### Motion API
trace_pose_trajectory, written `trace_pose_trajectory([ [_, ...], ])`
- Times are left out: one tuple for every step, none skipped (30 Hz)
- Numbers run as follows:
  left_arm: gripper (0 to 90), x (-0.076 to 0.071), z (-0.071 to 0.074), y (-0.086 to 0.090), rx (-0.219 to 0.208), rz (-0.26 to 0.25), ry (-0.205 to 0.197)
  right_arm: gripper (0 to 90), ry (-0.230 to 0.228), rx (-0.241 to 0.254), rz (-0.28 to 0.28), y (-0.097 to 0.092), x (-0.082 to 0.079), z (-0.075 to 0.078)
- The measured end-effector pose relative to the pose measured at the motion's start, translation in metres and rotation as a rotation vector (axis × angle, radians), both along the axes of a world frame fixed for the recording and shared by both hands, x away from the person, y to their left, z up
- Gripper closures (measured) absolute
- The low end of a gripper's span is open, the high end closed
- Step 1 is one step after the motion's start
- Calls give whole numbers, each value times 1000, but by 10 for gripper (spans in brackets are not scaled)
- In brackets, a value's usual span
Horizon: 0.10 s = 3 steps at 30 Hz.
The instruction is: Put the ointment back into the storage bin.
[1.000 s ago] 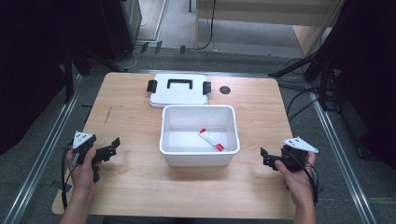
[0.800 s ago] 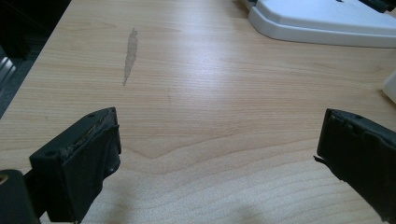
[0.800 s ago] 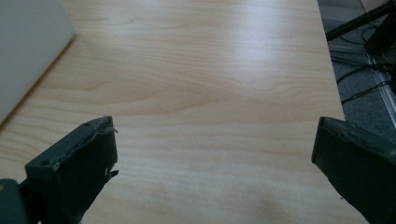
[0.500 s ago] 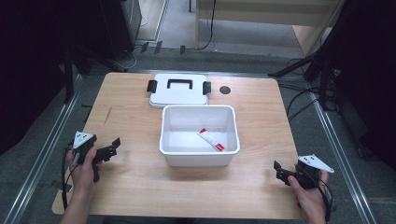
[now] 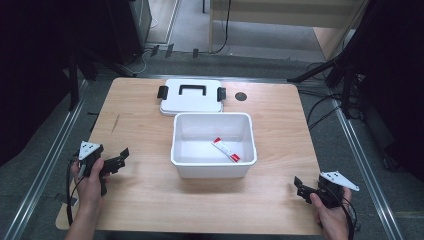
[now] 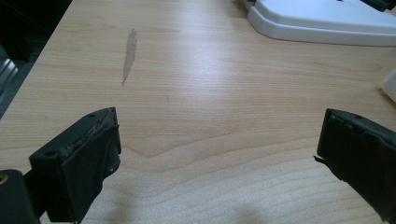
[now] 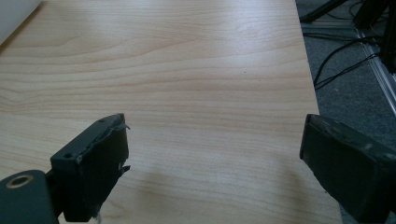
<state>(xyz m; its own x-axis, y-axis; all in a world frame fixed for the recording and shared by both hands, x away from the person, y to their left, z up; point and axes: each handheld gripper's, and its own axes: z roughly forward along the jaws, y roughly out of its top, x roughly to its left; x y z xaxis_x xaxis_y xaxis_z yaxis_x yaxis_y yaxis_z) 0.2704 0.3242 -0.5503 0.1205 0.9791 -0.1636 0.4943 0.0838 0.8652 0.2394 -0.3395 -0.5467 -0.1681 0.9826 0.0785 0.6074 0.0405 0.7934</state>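
Observation:
A white open bin (image 5: 210, 167) stands at the table's middle, and a small red-and-white packet (image 5: 226, 150) lies on its floor. Behind it the white lid (image 5: 191, 96) with black handle and clips lies flat. My left gripper (image 5: 120, 159) rests low over the table's left side, open and holding nothing; in the left gripper view its jaws (image 6: 217, 154) stand wide apart over bare wood. Near the front right corner my right gripper (image 5: 299, 188) is open too, with nothing between its jaws (image 7: 215, 158).
The wooden table (image 5: 150, 205) carries a pale streak (image 6: 129, 51) on its left part and a dark round hole (image 5: 241, 96) beside the lid. The table's right edge (image 7: 312, 93) runs close to my right gripper, with cables on the floor (image 7: 345, 65) beyond.
My right gripper has drawn back from beside the bin toward the table's front right corner. The left gripper has stayed where it was.

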Motion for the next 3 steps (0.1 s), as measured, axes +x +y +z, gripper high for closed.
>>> trace_pose_trajectory([
  [3, 0, 0, -1, 7, 2, -4, 80, 3, 0, -1, 0, 0, 0],
  [3, 0, 0, -1, 7, 2, -4, 80, 6, 1, -8, 0, 1, 0],
  [3, 0, 0, -1, 11, 2, -5, 80, 2, 2, -12, -1, 1, 0],
])
